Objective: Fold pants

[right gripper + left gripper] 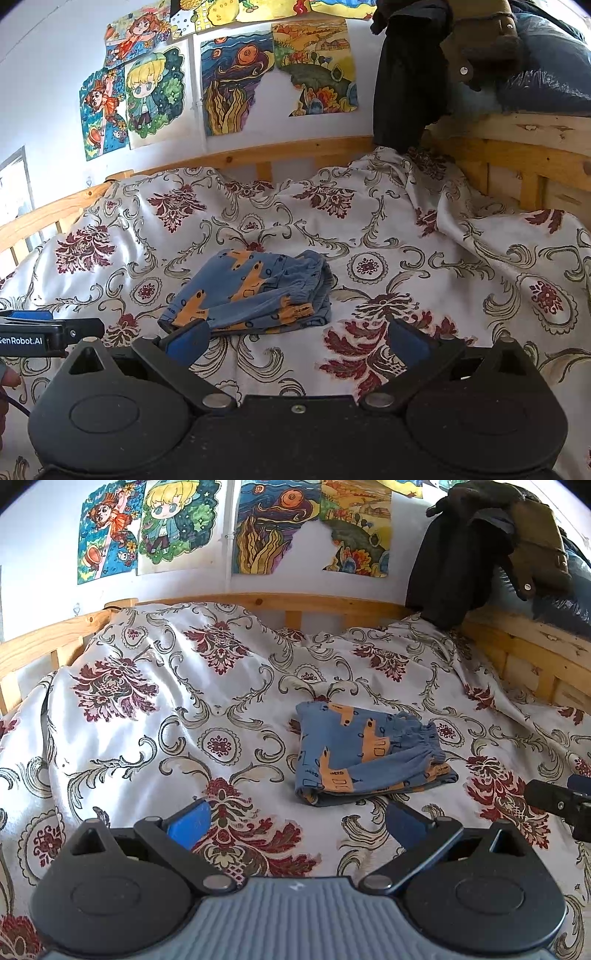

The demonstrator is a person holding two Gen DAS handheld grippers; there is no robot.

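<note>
Small blue pants (364, 755) with orange animal prints lie folded in a compact bundle on the floral bedspread (166, 716). The elastic waistband faces right. My left gripper (295, 818) hovers open just in front of the pants, with nothing between its blue fingertips. In the right wrist view the same pants (255, 291) lie ahead and slightly left of my right gripper (295, 336), which is also open and holds nothing; its left fingertip is close to the bundle's near edge. The right gripper's body (557, 805) shows at the left view's right edge.
A wooden bed rail (303, 607) runs along the back and right side. Dark clothes (476, 550) hang over the right corner post. Colourful drawings (236, 524) cover the wall. The left gripper's body (40, 336) and a fingertip of a hand (9, 376) appear at the left edge.
</note>
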